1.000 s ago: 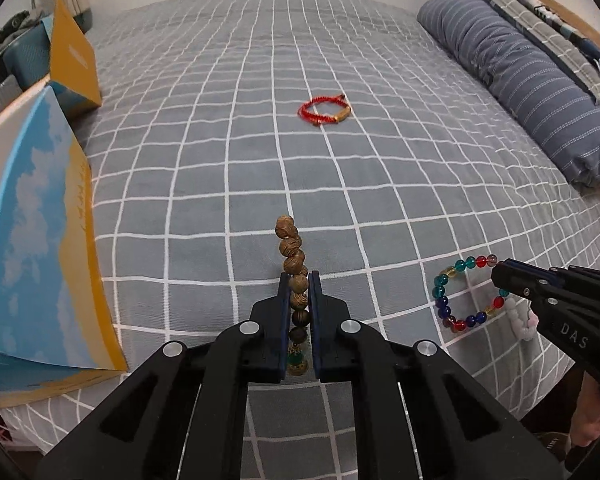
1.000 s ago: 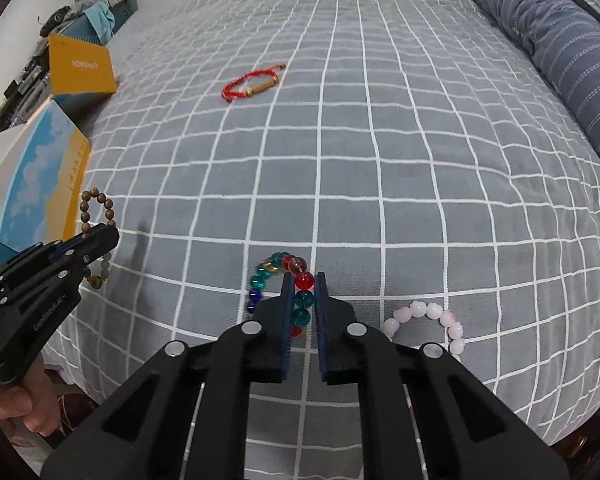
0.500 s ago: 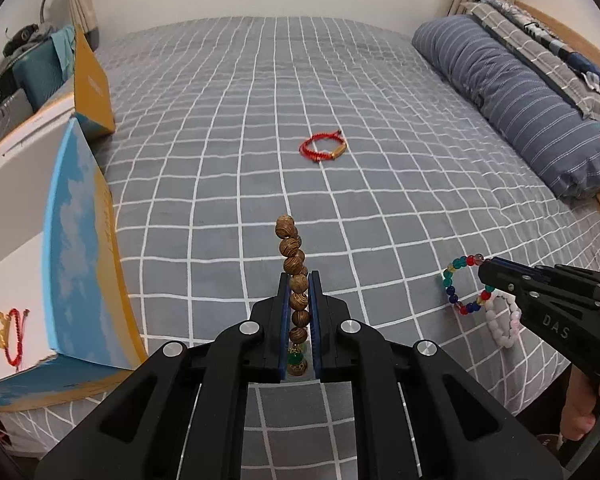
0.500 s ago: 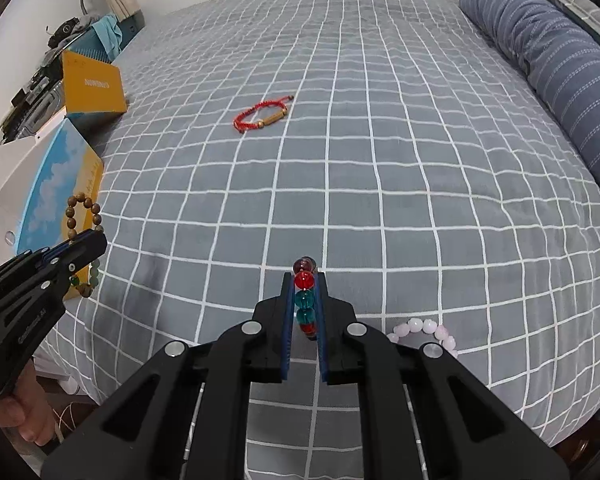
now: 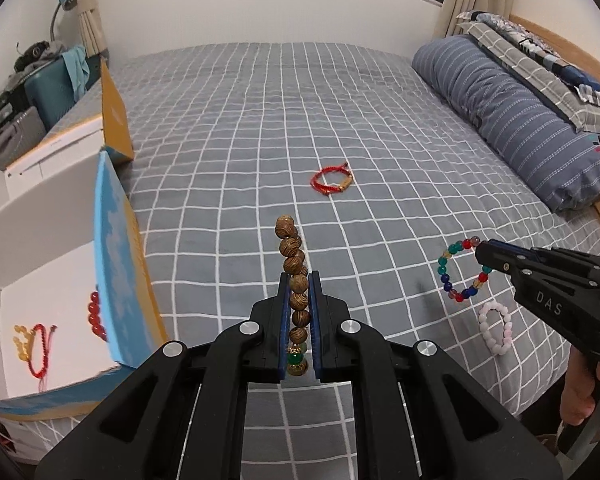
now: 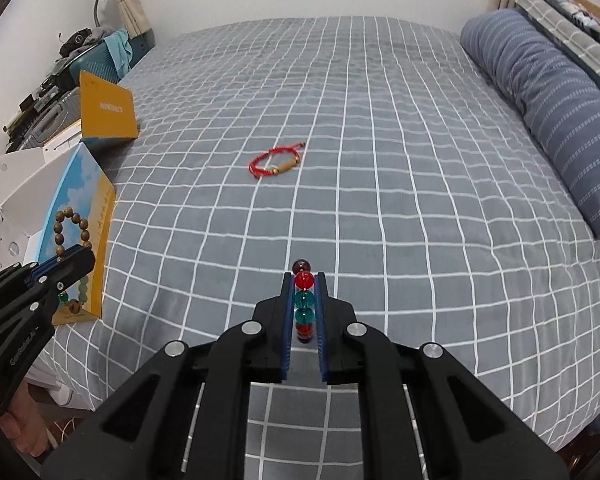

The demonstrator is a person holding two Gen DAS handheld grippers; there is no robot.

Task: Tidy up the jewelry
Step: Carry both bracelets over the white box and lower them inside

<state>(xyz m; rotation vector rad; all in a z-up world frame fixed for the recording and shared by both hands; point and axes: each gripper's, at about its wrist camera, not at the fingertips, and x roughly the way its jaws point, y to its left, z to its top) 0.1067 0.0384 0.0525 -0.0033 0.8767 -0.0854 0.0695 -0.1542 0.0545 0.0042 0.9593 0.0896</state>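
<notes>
Jaws clamped both sides: left gripper [image 5: 299, 312] on wooden bead bracelet [image 5: 294, 276], right gripper [image 6: 304, 312] on multicolour bead bracelet [image 5: 462, 270], lifted over bed's [image 5: 260, 120] near edge, likely for carrying to open box [image 5: 40, 280].

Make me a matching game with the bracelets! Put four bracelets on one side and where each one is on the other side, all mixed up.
Bracelets:
1. wooden bead bracelet
2. rainbow bead bracelet
3. pink bead bracelet
4. red string bracelet

Places:
A. lying near the edge of the bed, beside the right claw
B. pinched in the left claw
C. lying alone in the middle of the bed
D. pinched in the right claw

Pairs: 1-B, 2-D, 3-A, 4-C
</notes>
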